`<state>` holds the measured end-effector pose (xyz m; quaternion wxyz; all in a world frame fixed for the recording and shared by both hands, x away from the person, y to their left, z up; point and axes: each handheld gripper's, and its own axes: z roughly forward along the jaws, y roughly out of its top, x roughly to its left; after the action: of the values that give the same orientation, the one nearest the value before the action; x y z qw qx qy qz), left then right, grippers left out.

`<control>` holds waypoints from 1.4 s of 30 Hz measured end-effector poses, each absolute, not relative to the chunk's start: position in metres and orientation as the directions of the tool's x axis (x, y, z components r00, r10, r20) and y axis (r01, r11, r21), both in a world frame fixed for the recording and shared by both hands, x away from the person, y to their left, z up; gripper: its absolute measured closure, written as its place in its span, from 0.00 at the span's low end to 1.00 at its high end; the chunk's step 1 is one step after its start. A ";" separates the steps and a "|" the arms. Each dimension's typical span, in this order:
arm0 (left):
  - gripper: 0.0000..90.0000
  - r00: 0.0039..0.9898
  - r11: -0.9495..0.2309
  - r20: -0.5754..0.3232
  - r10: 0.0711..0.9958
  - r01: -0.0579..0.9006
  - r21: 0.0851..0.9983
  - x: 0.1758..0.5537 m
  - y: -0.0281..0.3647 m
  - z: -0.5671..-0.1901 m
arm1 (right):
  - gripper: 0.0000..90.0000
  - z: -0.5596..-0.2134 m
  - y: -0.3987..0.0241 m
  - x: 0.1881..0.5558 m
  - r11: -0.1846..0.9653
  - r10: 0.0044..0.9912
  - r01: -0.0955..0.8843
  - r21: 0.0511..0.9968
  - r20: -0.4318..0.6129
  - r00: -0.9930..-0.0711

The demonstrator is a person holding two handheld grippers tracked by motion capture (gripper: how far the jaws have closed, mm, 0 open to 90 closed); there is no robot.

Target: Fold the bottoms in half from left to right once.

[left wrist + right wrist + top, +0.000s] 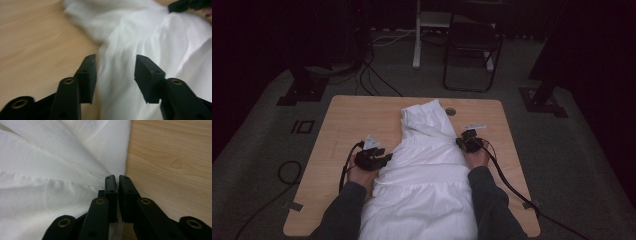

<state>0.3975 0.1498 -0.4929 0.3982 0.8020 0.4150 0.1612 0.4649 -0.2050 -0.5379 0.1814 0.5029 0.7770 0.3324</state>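
White garment (427, 165) on table (352, 120), right tongs (117, 178) pinching edge

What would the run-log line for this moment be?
left gripper: open over white garment | right gripper: shut on garment edge | table

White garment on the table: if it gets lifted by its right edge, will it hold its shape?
Probably not. The white garment lies in soft folds and creases, so it likely droops. It looks thin and light. The right gripper, jaws shut on its edge, would likely drag the rest along.

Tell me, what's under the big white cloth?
The light wooden table lies under the crumpled white fabric garment; bare wood shows on both sides. Anything else beneath is covered, so I can't tell.
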 end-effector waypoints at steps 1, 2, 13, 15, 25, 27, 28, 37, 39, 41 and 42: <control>0.55 0.610 -0.345 -0.072 0.789 0.537 0.770 0.404 0.143 -0.493 | 0.95 -0.538 -0.205 0.465 0.274 0.902 0.660 0.700 0.050 -0.428; 0.53 0.618 -0.362 -0.066 0.784 0.540 0.760 0.412 0.134 -0.496 | 0.94 -0.538 -0.205 0.464 0.274 0.903 0.659 0.701 0.049 -0.428; 0.84 0.638 -0.416 -0.083 0.765 0.589 0.693 0.414 0.121 -0.535 | 0.94 -0.540 -0.208 0.448 0.289 0.887 0.640 0.712 0.052 -0.458; 0.84 0.645 -0.419 -0.082 0.760 0.582 0.697 0.401 0.125 -0.536 | 0.94 -0.540 -0.208 0.438 0.299 0.879 0.635 0.712 0.054 -0.474; 0.81 0.647 -0.392 -0.096 0.756 0.566 0.725 0.349 0.137 -0.540 | 0.83 -0.532 -0.209 0.377 0.350 0.841 0.622 0.700 0.057 -0.537; 0.79 0.647 -0.404 -0.083 0.758 0.565 0.720 0.351 0.135 -0.539 | 0.73 -0.521 -0.209 0.377 0.320 0.839 0.586 0.745 0.064 -0.540; 0.79 0.646 -0.403 -0.081 0.759 0.564 0.721 0.351 0.134 -0.539 | 0.68 -0.514 -0.208 0.379 0.307 0.834 0.562 0.768 0.067 -0.548; 0.75 0.642 -0.407 -0.069 0.763 0.561 0.720 0.354 0.132 -0.539 | 0.41 -0.494 -0.139 0.404 0.455 0.695 0.443 0.772 0.003 -0.719; 0.72 0.642 -0.406 -0.071 0.763 0.563 0.720 0.354 0.132 -0.539 | 0.39 -0.500 -0.125 0.413 0.484 0.678 0.434 0.760 -0.012 -0.735; 0.68 0.644 -0.406 -0.074 0.761 0.562 0.720 0.354 0.132 -0.540 | 0.47 -0.506 -0.117 0.423 0.496 0.671 0.446 0.745 -0.002 -0.742; 0.66 0.645 -0.405 -0.076 0.760 0.563 0.721 0.354 0.132 -0.540 | 0.67 -0.508 -0.116 0.427 0.515 0.660 0.438 0.737 -0.014 -0.751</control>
<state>0.3536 0.1317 -0.5397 0.3710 0.8276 0.3996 0.1332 0.4271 -0.1163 -0.5077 0.1481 0.3199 0.8576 0.3744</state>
